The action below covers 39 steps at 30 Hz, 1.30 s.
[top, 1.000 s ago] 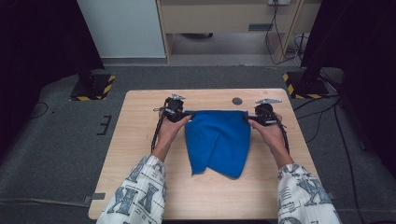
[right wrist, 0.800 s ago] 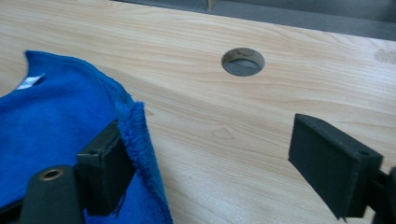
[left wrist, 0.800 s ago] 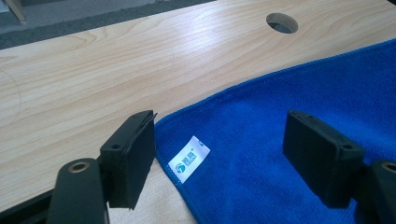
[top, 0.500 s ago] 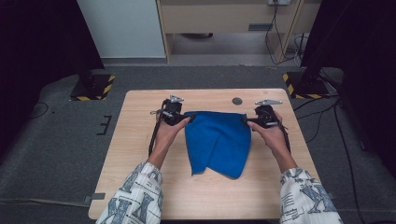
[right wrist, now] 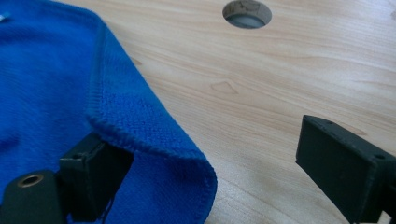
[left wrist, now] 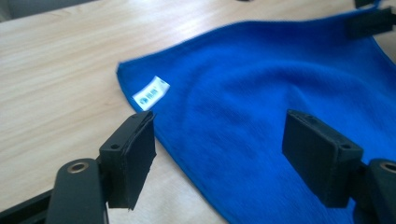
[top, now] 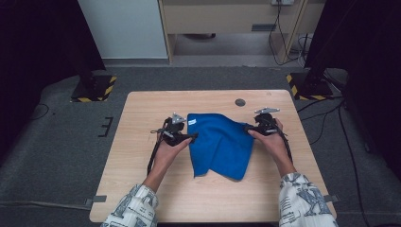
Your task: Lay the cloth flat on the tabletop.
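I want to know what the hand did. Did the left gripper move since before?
Yes. In the high view, the left gripper has slid toward the person along the blue cloth, away from the table's far edge, jaws open.

Blue cloth [top: 221, 146] on wooden table [top: 142, 123]

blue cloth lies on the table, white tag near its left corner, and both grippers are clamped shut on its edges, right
Not quite. The blue cloth and its white tag are as you say, but both the left gripper and the right gripper stand open, as the two gripper views show.
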Tool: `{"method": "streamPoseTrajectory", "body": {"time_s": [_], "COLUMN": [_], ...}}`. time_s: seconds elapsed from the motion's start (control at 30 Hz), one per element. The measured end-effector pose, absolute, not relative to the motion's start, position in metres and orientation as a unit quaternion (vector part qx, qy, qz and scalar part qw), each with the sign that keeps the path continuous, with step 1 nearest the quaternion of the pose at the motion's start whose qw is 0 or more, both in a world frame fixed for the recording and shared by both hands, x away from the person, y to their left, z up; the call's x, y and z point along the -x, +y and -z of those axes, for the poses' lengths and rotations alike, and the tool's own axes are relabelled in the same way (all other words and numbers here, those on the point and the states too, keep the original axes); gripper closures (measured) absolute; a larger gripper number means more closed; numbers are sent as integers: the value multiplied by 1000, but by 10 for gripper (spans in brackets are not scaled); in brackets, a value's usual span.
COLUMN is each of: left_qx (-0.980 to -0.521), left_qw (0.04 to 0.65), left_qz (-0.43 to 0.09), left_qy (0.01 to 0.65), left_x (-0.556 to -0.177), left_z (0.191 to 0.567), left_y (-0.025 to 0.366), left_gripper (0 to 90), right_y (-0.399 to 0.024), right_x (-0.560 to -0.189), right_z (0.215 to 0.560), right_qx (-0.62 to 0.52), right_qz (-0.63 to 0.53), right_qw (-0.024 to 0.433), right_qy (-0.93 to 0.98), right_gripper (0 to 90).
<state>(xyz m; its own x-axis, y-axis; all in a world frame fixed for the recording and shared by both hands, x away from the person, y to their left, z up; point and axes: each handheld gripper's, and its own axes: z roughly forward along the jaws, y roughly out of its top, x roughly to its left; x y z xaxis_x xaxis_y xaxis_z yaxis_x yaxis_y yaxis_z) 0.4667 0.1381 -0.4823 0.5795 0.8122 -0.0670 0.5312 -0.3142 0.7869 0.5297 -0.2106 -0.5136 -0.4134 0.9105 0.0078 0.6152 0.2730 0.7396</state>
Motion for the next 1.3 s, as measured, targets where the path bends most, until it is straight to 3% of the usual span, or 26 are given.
{"method": "streamPoseTrajectory", "body": {"time_s": [0.3, 0.73, 1.07, 1.3], "left_qx": [-797, -793, -795, -799], "left_qw": [412, 406, 398, 398], "left_qz": [-166, -169, -173, -169], "left_qy": [410, 421, 425, 418], "left_x": [-449, -439, -418, -393], "left_z": [489, 500, 502, 504], "left_y": [134, 147, 162, 166], "left_gripper": [248, 249, 220, 199], "right_y": [-205, -228, -221, -215], "right_x": [-525, -496, -453, -420], "right_z": [530, 512, 509, 509], "right_qx": [-475, -477, -447, -431], "right_qz": [-294, -338, -369, -386], "right_qw": [232, 226, 197, 186], "right_qy": [796, 779, 791, 794], "right_gripper": [122, 136, 357, 380]}}
